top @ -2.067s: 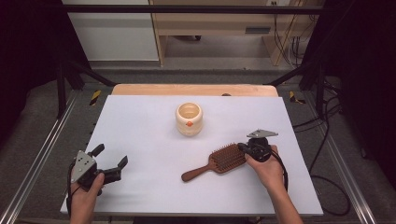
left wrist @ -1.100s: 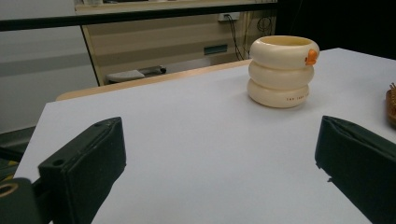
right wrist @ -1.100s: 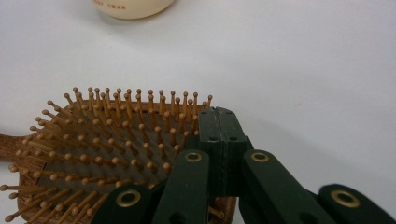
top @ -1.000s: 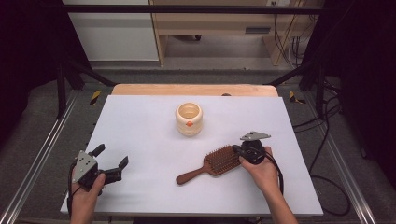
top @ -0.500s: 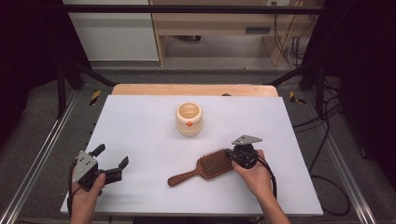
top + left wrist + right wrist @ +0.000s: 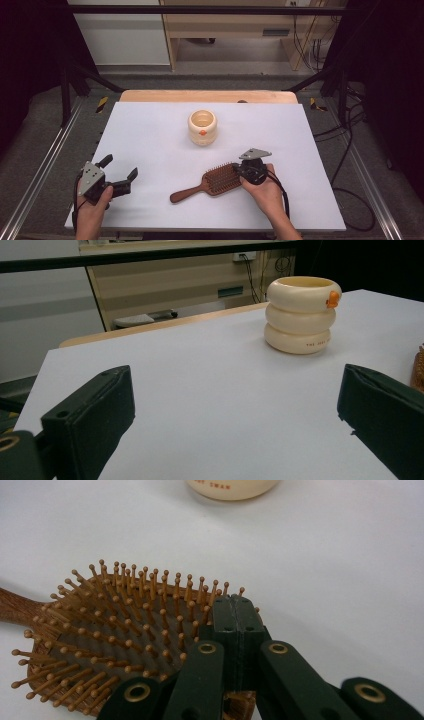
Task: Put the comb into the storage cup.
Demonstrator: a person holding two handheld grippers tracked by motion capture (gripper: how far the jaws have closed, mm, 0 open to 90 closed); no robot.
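Our right gripper [image 6: 246, 172] has its jaws shut together against the head of the wooden hairbrush [image 6: 212, 182], which lies bristles-up on the white surface [image 6: 150, 130] before the cup [image 6: 202, 127]. It seems light and stiff; we judge the handle the better hold. Our left gripper [image 6: 119, 175] stands wide open

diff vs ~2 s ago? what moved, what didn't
The right gripper, jaws shut at the edge of the hairbrush, has slid the brush left and toward the person across the white table; no grasp or release seen. The left gripper stayed open and in place, and the cream cup has not moved.
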